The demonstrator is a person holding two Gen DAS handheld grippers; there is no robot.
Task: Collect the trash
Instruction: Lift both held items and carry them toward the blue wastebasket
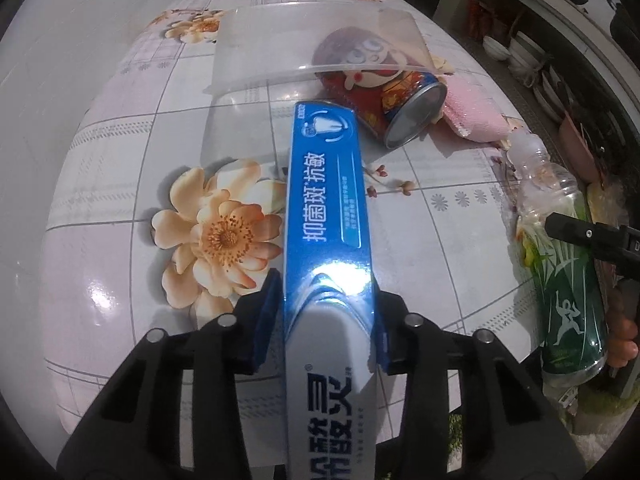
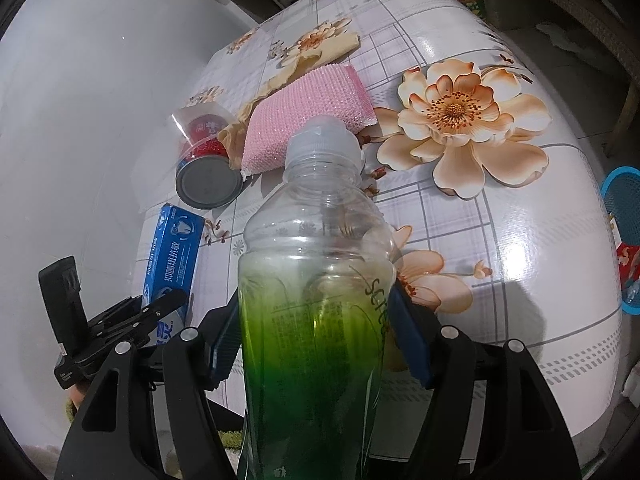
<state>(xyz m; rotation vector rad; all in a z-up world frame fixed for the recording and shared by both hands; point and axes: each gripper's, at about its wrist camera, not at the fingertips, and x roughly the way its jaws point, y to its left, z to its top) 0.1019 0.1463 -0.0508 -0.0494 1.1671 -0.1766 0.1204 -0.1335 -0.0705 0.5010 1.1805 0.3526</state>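
Note:
My left gripper [image 1: 326,320] is shut on a blue toothpaste box [image 1: 326,200] and holds it lengthwise above the table; the box also shows in the right wrist view [image 2: 172,256]. My right gripper [image 2: 316,324] is shut on a clear plastic bottle [image 2: 316,280] with a green label, seen at the right edge in the left wrist view [image 1: 560,260]. A red can [image 1: 384,100] lies on its side on the table, partly under a clear plastic sheet [image 1: 312,44]. It also shows in the right wrist view [image 2: 208,176].
A pink scouring sponge [image 2: 308,112] lies beside the can on the flowered tablecloth [image 2: 480,240]. A blue basket [image 2: 624,224] stands beyond the table's right edge. Shelves with dishes [image 1: 532,64] are past the far right. A white wall [image 2: 80,120] borders the left.

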